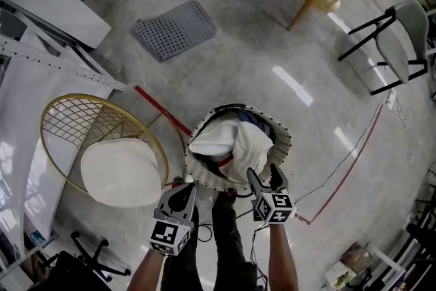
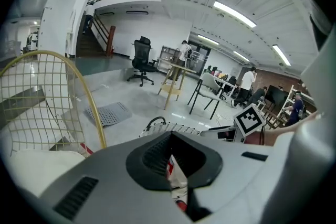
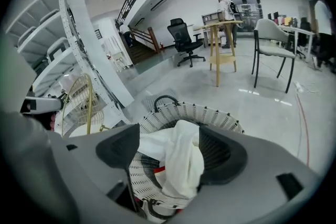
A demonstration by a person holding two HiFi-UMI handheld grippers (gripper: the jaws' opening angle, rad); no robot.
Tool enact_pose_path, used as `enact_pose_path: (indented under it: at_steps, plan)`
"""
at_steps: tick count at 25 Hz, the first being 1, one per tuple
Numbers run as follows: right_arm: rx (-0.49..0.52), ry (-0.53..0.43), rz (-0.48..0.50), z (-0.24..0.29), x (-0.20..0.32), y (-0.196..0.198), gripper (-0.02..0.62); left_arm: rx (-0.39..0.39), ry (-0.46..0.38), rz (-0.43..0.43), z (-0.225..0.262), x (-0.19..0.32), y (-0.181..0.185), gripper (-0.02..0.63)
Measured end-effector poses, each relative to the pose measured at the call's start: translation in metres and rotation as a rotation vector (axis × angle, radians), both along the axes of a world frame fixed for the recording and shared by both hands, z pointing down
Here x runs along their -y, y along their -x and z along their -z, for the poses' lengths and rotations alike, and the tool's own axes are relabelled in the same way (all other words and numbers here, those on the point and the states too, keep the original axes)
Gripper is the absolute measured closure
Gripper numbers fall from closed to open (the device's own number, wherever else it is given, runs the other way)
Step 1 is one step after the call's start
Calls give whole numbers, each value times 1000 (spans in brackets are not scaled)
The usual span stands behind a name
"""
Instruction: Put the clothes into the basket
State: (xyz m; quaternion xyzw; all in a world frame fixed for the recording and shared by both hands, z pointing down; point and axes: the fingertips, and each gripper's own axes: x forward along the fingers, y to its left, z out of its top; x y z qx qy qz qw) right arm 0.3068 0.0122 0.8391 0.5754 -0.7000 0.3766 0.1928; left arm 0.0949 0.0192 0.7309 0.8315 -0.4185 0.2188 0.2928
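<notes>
Jaws of R gripper spread wide so white garment lies free in basket; L gripper jaws closed, empty, idle.

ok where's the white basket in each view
Head view: basket, centre, slightly below the middle.
Left gripper view: only its far rim, low centre.
Right gripper view: low centre, large.
Shared landmark: gold wire chair, left of the basket in all three.

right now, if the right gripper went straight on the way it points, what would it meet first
Most likely the white garment heaped in the basket, straight ahead of the right gripper, between its open jaws; depth unclear.
</notes>
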Motion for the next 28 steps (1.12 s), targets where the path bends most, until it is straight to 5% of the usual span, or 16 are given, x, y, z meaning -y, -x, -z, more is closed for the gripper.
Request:
enact_pose_path:
  at_steps: [9,12,21,28]
  plan:
    - [-11,-163,60,124,-1,16,252,4,-101,-32,88,-4,5,606]
    - [-32,-261,90,170,11,24,376,-2,-177,-31,124,11,8,604]
    - [-82,-503,164,291,17,35,532,-35,-345,-24,205,21,-4,606]
    - [-57,-570,180,384,2,58,560,-49,-418,-39,273,16,-6,606]
